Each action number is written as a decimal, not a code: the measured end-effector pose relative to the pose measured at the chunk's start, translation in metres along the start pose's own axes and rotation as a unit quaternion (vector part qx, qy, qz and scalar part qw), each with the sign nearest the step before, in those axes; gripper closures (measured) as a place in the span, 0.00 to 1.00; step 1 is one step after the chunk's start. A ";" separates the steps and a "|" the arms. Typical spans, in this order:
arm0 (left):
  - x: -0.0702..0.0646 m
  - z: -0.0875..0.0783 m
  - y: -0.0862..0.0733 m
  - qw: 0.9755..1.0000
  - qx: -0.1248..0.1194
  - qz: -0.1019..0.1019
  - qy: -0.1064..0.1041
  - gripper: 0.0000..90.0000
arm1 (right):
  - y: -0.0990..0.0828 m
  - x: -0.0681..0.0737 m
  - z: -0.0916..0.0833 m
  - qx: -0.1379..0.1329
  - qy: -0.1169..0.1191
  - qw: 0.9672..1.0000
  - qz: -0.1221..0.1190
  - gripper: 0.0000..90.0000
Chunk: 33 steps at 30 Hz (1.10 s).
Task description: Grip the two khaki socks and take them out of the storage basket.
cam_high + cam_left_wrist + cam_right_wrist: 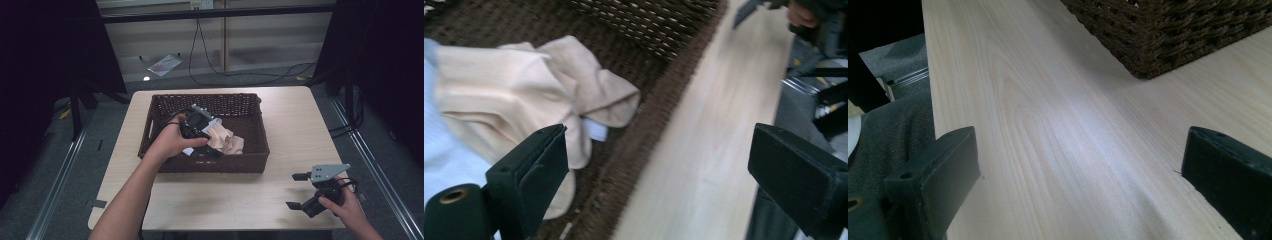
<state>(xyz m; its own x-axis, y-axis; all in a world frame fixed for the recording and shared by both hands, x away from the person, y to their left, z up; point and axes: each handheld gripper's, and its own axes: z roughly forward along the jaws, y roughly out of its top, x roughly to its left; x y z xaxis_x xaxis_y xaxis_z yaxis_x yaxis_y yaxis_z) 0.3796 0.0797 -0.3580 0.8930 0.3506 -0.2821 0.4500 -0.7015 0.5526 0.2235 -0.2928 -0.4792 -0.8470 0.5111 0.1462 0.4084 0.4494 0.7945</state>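
A dark brown wicker basket [250,165] stands in the middle of the light wooden table [295,125]. Inside it lies a crumpled beige sock [227,141] on a pale bluish-white cloth [446,167]. A hand holds my left gripper [202,135] low inside the basket, right over the sock. In the left gripper view the left gripper [659,175] is open, one jaw beside the beige sock [524,85], the other out past the basket's rim [659,125]. My right gripper [296,191] hovers open over bare table at the front right, nothing between its jaws [1083,175].
The basket's near right corner [1168,35] lies ahead of the right gripper. Bare tabletop [1058,125] stretches in front of the basket. The table's front edge is close to the right hand [350,207]. Cables [210,65] and a wrapper [164,64] lie on the floor beyond.
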 end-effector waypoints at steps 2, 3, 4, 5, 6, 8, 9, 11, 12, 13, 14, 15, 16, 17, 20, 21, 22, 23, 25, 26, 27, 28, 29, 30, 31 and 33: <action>0.005 0.001 0.003 1.000 0.002 0.000 0.005 0.10 | 0.000 0.000 0.000 0.000 0.001 1.000 0.000 0.01; 0.005 0.001 0.003 1.000 0.002 0.000 0.005 0.10 | 0.000 0.000 0.000 0.000 0.001 1.000 0.000 0.01; 0.007 0.001 0.005 1.000 0.001 -0.005 0.009 0.10 | 0.000 0.000 0.000 0.000 0.001 1.000 0.000 0.01; 0.009 0.002 0.006 1.000 0.003 -0.010 0.014 0.10 | 0.000 0.000 0.000 0.000 0.000 1.000 0.000 0.01; 0.012 0.003 0.008 1.000 0.003 -0.009 0.020 0.10 | 0.000 0.000 0.000 0.000 0.001 1.000 -0.002 0.01; 0.016 0.005 0.010 1.000 -0.002 -0.019 0.024 0.11 | 0.000 0.000 0.000 0.000 0.001 1.000 -0.001 0.01; 0.018 0.007 0.010 0.999 -0.004 -0.023 0.029 0.10 | 0.000 0.000 0.000 0.001 0.001 1.000 -0.002 0.01; 0.023 0.010 0.011 0.999 -0.001 -0.030 0.036 0.10 | 0.000 0.000 0.000 0.000 0.001 1.000 -0.002 0.01; 0.024 0.011 0.011 0.999 -0.005 -0.037 0.037 0.11 | 0.000 0.000 -0.001 0.001 -0.001 1.000 -0.002 0.01; 0.026 0.013 0.011 0.999 0.000 -0.037 0.038 0.11 | 0.000 0.000 -0.001 0.001 0.000 1.000 -0.002 0.01; 0.028 0.014 0.011 0.998 -0.001 -0.041 0.040 0.11 | 0.000 0.000 -0.001 0.001 -0.001 1.000 -0.002 0.01; 0.028 0.014 0.011 0.998 -0.001 -0.041 0.040 0.11 | 0.000 0.000 -0.001 0.001 -0.001 1.000 -0.002 0.01; 0.031 0.016 0.012 0.998 0.001 -0.041 0.044 0.11 | 0.000 0.000 -0.001 0.001 0.000 1.000 -0.003 0.01; 0.033 0.017 0.012 0.998 0.001 -0.045 0.047 0.11 | 0.000 0.000 -0.001 0.001 0.000 1.000 -0.003 0.01; 0.039 0.020 0.013 0.997 0.005 -0.047 0.053 0.11 | 0.000 0.000 -0.001 0.001 0.000 1.000 -0.001 0.01; 0.041 0.021 0.013 0.997 0.008 -0.050 0.053 0.11 | 0.000 0.000 -0.001 0.001 0.001 1.000 0.000 0.01; 0.043 0.022 0.013 0.997 0.013 -0.051 0.057 0.11 | 0.000 0.000 0.000 0.001 0.001 1.000 -0.002 0.01; 0.044 0.024 0.013 0.997 0.010 -0.052 0.058 0.11 | 0.000 0.000 0.000 0.002 0.000 1.000 -0.002 0.01; 0.045 0.027 0.013 0.997 0.014 -0.055 0.060 0.11 | 0.000 0.000 0.000 0.001 0.001 1.000 -0.001 0.01; 0.046 0.028 0.013 0.996 0.014 -0.056 0.061 0.11 | 0.000 0.000 -0.001 0.001 0.001 1.000 0.000 0.01; 0.047 0.030 0.013 0.996 0.017 -0.057 0.062 0.11 | 0.000 0.000 -0.001 0.001 0.001 1.000 -0.001 0.01; 0.049 0.031 0.013 0.996 0.018 -0.060 0.064 0.10 | 0.000 0.000 -0.001 0.001 0.001 1.000 -0.001 0.01; 0.050 0.033 0.013 0.996 0.021 -0.060 0.065 0.10 | 0.000 0.000 0.000 0.001 0.001 1.000 -0.002 0.01; 0.051 0.035 0.013 0.996 0.018 -0.062 0.066 0.10 | 0.000 0.000 0.000 0.001 0.001 1.000 -0.002 0.01; 0.051 0.035 0.013 0.996 0.018 -0.062 0.066 0.10 | 0.000 0.000 0.000 0.001 0.001 1.000 -0.002 0.01; 0.052 0.038 0.014 0.995 0.024 -0.064 0.068 0.09 | 0.000 0.000 0.000 0.001 0.002 1.000 -0.002 0.01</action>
<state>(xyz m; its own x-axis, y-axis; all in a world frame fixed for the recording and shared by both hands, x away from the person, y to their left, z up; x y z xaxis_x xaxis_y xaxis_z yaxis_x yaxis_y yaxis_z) 0.4323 0.0651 -0.3949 0.8219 0.5176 -0.2380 0.5628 -0.6727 0.4803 0.2234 -0.2929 -0.4792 -0.8500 0.5066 0.1443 0.4049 0.4532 0.7941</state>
